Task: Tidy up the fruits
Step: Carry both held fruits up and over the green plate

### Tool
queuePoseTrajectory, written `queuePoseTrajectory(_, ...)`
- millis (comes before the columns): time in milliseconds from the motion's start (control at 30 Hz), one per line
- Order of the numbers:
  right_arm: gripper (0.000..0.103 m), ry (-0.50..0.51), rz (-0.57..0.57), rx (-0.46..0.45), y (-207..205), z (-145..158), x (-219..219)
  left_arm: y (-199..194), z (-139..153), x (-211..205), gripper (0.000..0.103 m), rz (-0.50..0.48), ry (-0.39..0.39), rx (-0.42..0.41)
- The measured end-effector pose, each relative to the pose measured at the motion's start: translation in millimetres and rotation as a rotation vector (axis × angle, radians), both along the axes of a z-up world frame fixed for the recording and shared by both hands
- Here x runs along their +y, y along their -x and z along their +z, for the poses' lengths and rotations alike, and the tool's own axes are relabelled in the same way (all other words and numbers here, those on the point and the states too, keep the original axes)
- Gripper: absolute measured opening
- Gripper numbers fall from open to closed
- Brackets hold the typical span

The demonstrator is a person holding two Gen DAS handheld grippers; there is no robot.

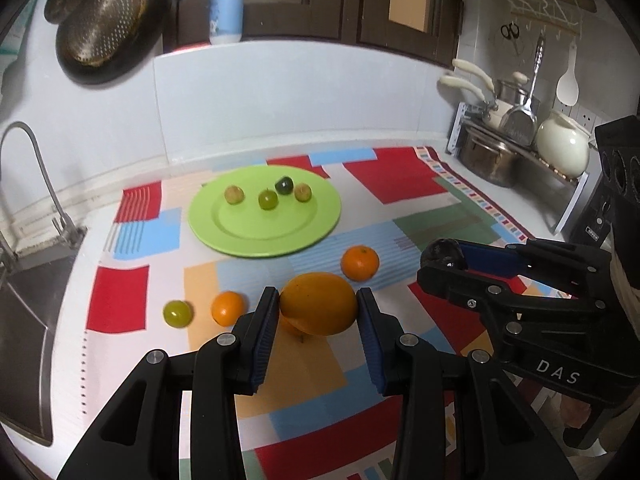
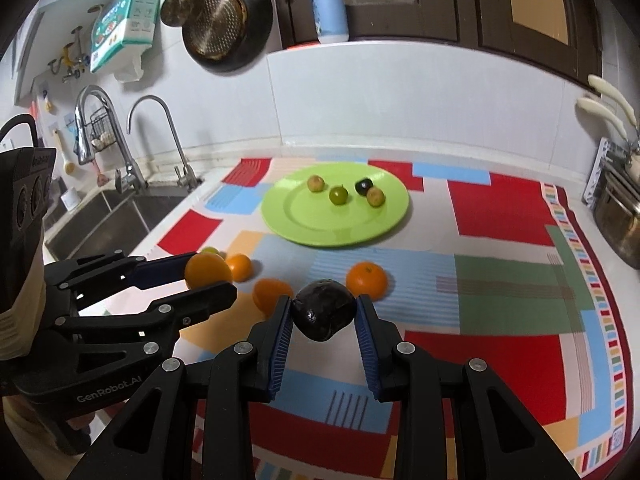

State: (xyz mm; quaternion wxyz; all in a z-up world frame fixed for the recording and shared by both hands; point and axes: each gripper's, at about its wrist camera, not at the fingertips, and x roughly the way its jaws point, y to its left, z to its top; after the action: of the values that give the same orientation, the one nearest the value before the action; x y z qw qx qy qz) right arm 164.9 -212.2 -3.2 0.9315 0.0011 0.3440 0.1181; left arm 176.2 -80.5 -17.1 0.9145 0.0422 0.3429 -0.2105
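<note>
Covering the white counter (image 1: 472, 178), a patchwork cloth (image 1: 400, 184) beside perhaps a sink (image 1: 24, 320)

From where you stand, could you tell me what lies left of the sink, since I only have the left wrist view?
Observer: The right wrist view shows two faucets at the sink, and a packet hanging on the wall above.
Operator: Thank you. Is anything hidden beneath my orange fruit?
Observer: Yes, another orange lies on the cloth, below the left gripper.
Operator: And the right gripper's load?
Observer: The right gripper is shut on a dark fruit, clear of the cloth.
</note>
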Motion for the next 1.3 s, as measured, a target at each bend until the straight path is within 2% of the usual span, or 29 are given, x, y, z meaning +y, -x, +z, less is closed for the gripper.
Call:
queuePoseTrajectory(533, 0.033, 0.011, 0.001, -0.112, -19, 37, 23, -17, 39, 21, 0.039, -0.009, 0.001, -0.132)
queuePoseTrajectory(1300, 0.033, 0.027, -0.005, -0.148, -85, 55, 34, -89, 51, 31, 0.039, 0.02, -0.025, -0.184)
